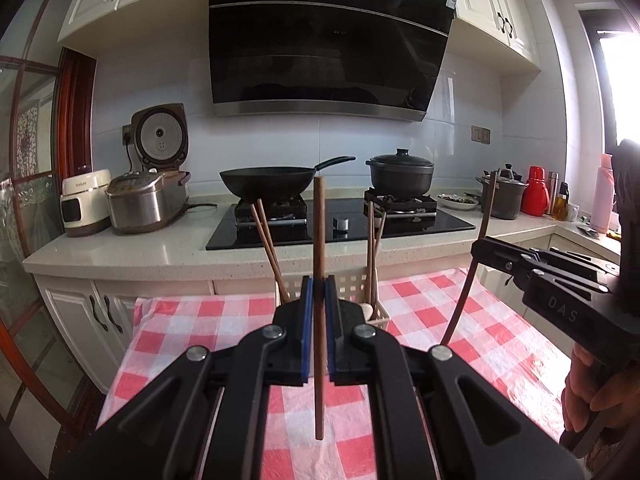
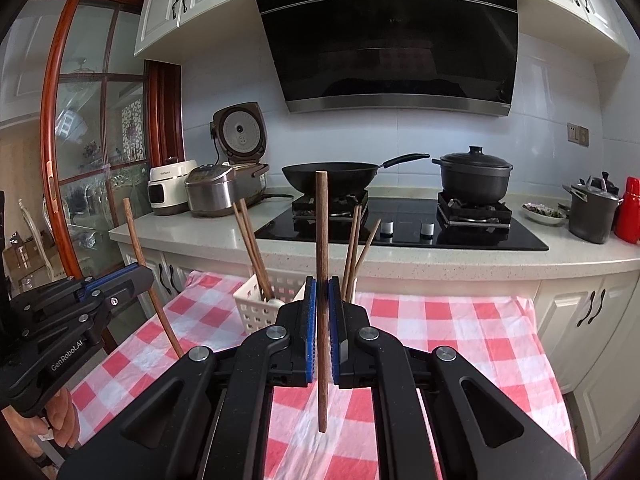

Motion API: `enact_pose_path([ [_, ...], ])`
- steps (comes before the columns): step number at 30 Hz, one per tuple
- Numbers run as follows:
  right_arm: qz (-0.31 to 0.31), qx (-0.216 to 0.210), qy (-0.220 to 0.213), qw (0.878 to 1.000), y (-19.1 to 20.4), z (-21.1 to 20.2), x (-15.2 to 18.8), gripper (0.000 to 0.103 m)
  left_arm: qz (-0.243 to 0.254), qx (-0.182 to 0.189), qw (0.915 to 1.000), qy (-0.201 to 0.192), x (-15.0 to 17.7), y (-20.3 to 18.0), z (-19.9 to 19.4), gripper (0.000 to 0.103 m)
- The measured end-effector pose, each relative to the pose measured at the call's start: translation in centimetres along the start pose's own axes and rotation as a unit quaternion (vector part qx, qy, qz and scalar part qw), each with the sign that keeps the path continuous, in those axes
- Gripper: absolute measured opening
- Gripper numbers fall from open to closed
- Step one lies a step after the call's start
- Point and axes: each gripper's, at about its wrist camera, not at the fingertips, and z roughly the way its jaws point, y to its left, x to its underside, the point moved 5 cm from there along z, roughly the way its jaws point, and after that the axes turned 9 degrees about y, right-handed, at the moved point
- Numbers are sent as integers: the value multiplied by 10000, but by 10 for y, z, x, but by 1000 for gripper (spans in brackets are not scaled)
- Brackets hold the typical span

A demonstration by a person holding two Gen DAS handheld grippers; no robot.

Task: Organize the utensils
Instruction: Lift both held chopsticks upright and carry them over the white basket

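Note:
My left gripper [image 1: 319,286] is shut on a brown wooden chopstick [image 1: 319,232], held upright above the checked table; it also shows at the left of the right wrist view [image 2: 146,280]. My right gripper [image 2: 322,286] is shut on another upright chopstick [image 2: 321,232]; it shows at the right of the left wrist view [image 1: 486,246] with its chopstick [image 1: 466,296]. A white slotted utensil basket [image 2: 256,304] stands on the table just beyond both grippers, holding several chopsticks [image 2: 250,240] and a white spoon [image 1: 366,312].
The table has a red-and-white checked cloth [image 1: 432,320]. Behind it runs a counter with a hob [image 1: 340,224], a black wok [image 1: 266,182], a lidded pot [image 1: 400,174], rice cookers [image 1: 148,200], a grey pot [image 1: 502,196] and a red flask [image 1: 534,192].

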Motion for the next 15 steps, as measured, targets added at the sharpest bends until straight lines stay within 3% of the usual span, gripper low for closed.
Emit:
enact_pose_path([
  [15,-129,101,-218,9996,-3,21,-65,6,29,-72,9992,-387,-102,17,6,6],
])
